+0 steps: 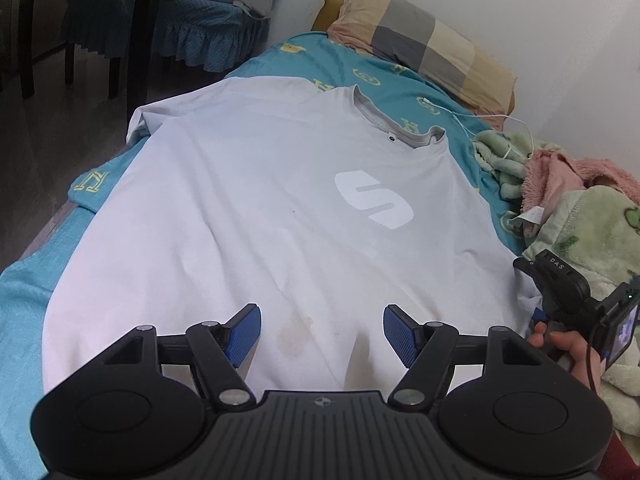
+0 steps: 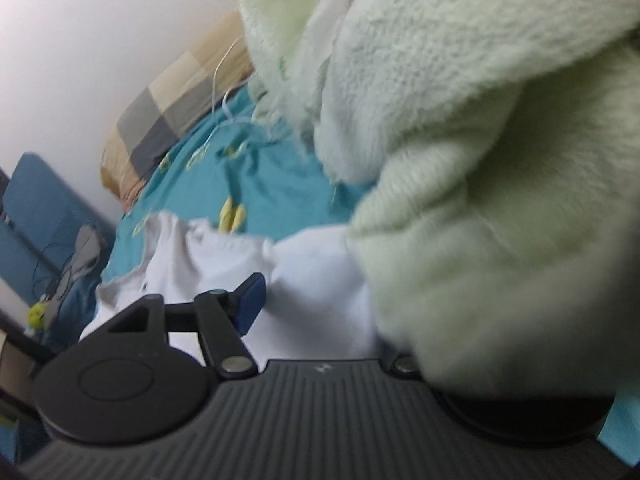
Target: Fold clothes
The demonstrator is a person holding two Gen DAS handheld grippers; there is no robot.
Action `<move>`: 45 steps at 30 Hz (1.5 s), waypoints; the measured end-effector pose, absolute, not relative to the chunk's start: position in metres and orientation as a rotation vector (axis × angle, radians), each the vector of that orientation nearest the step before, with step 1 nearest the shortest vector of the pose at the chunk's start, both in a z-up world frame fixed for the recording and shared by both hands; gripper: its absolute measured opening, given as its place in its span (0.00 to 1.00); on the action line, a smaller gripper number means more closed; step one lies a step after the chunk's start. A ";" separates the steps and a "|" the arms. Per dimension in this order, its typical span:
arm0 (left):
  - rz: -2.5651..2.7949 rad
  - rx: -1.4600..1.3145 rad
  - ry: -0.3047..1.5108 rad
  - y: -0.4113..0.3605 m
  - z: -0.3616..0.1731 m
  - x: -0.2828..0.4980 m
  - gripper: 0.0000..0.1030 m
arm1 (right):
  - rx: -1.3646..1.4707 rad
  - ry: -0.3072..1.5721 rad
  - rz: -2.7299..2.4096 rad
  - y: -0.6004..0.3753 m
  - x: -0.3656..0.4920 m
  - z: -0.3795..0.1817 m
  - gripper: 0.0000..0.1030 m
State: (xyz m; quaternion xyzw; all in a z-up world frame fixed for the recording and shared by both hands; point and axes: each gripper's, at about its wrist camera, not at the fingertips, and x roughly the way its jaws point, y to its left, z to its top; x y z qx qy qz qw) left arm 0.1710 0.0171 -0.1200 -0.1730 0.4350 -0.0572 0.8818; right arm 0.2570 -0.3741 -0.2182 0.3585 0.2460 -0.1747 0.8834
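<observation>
Teal bedsheet point(image 1: 24, 292) printed with yellow letter shapes covers a bed against a white wall point(image 1: 500, 12), with a checked pillow point(image 1: 416, 40) at the far end. Spread flat on the sheet, ahead of and under the left gripper point(image 1: 322, 334), lies a white T-shirt point(image 1: 240, 200), collar pointing away. A white S-shaped logo point(image 1: 374, 199) sits on its chest, ahead of the right blue finger pad, and a small dark dot marks the inside of the collar. A faint yellowish stain point(image 1: 294, 334) shows on the hem area between the two pads. The left gripper's fingers stand wide apart, grasping nothing.

Beyond the right finger, at the shirt's edge, a hand point(image 1: 572, 350) holds the right gripper point(image 1: 560, 280), whose casing reads "DAS". From the right wrist view only its left finger point(image 2: 250, 302) shows, over a corner of the shirt; a fluffy pale green blanket point(image 2: 480, 160) hides the other finger, so I cannot tell whether it is released or clenched. A white cable point(image 1: 488, 118) trails across the sheet toward the pillow. Pink fleece point(image 1: 560, 180) lies bunched in the green blanket.
</observation>
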 end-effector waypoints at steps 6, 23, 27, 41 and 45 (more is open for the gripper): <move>-0.103 -0.399 0.925 0.022 -0.124 0.175 0.68 | 0.550 0.481 -0.413 -0.359 0.284 -0.201 0.16; -0.042 -0.447 0.748 0.076 -0.079 0.171 0.68 | -0.610 0.474 0.250 -0.105 0.236 -0.183 0.11; -0.077 -0.375 0.735 0.061 -0.078 0.169 0.68 | -0.501 0.540 0.271 -0.120 0.220 -0.170 0.45; -0.270 -0.093 0.685 -0.007 -0.084 0.165 0.67 | 0.383 0.654 0.005 -0.264 0.092 -0.095 0.58; -0.358 0.061 0.664 -0.038 -0.086 0.197 0.67 | 0.441 0.660 -0.052 -0.282 0.104 -0.106 0.58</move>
